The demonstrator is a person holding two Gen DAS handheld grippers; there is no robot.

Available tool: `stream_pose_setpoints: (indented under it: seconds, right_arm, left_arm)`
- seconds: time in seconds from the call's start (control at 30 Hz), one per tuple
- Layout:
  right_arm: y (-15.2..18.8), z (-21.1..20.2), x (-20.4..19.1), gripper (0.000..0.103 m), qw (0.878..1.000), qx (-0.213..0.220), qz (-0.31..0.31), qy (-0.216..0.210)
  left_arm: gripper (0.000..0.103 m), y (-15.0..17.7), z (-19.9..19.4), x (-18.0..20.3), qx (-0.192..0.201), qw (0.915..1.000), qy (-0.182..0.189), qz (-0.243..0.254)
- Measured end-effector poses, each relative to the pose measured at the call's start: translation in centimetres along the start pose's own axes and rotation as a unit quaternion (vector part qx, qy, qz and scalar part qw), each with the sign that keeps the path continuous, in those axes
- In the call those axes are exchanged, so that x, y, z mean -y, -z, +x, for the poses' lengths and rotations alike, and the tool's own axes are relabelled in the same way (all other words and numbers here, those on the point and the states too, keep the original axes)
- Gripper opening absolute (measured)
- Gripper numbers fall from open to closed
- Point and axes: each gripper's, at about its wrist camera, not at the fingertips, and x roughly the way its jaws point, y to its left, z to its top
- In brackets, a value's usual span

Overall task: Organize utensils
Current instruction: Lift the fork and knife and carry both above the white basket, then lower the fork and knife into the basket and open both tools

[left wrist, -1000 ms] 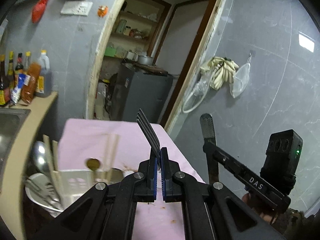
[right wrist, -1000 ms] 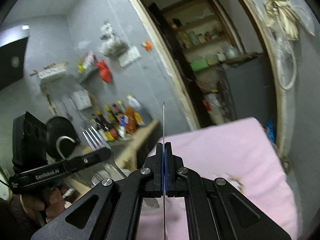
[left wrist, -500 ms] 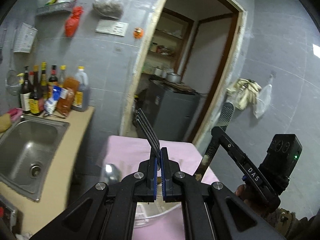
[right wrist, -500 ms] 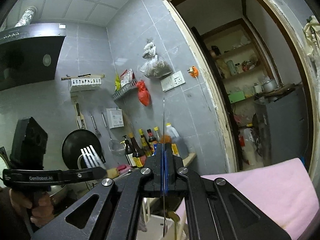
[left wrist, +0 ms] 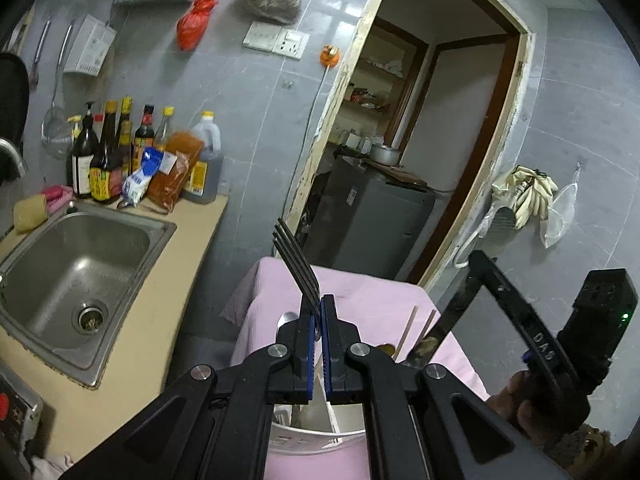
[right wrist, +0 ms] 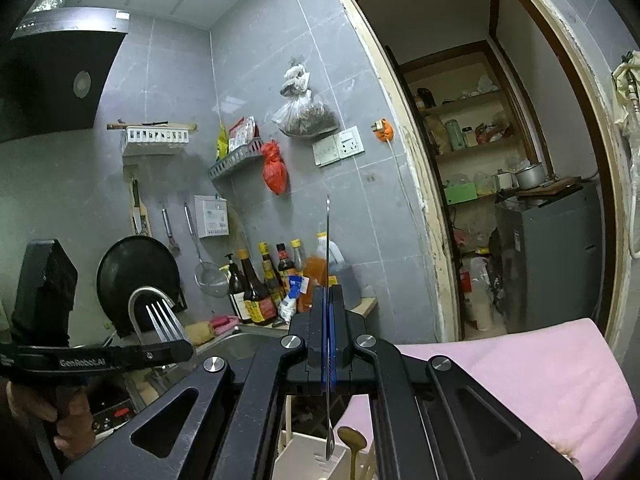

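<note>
The left gripper is clamped on a metal fork, and the right gripper is clamped on a thin flat metal utensil, probably a knife, seen edge-on. Both are held in the air just above the white utensil holder that stands on the pink cloth. The fork's long axis runs up out of the pads and leans away from the holder toward the sink side, tines uppermost, handle hidden below the pads. The flat utensil stands nearly vertical, one end high above the holder and the other hanging toward its compartments, beside a brown spoon already standing there. Both pieces look stiff, light and smooth, so they may well swivel or slip between the pads; a pinch across the flat of the shank, close to the balance point, seems the safest hold for lowering them handle-first into the holder.
</note>
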Motion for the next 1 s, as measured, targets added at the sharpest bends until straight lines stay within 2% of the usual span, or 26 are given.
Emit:
stream_pose_setpoints:
  seconds: [0.23,0.37,0.6,0.77,1.0]
  right_arm:
    - [1.3,0.5,0.7,0.001,0.999,-0.031,0.008,0.019]
    - [2.5,1.2,1.3,0.001,0.998,-0.051,0.023,0.023]
    - [4.3,2.0,1.3,0.001,0.996,-0.079,0.013,0.038]
    - [5.1,2.3,1.0,0.001,0.995,-0.095,0.007,0.035]
    - [5.9,2.5,1.0,0.001,0.992,-0.121,0.009,0.029]
  left_arm:
    - [0.003,0.9,1.0,0.0,-0.016,0.9998,0.006,-0.005]
    - [0.003,1.6,1.8,0.3,-0.032,0.9995,-0.005,0.004]
    - [0.003,2.8,2.7,0.7,-0.051,0.9987,-0.006,0.004]
    - [0.003,3.4,3.2,1.4,-0.061,0.9978,-0.012,0.026]
    - [0.004,4.0,3.9,1.0,-0.074,0.9971,-0.012,0.011]
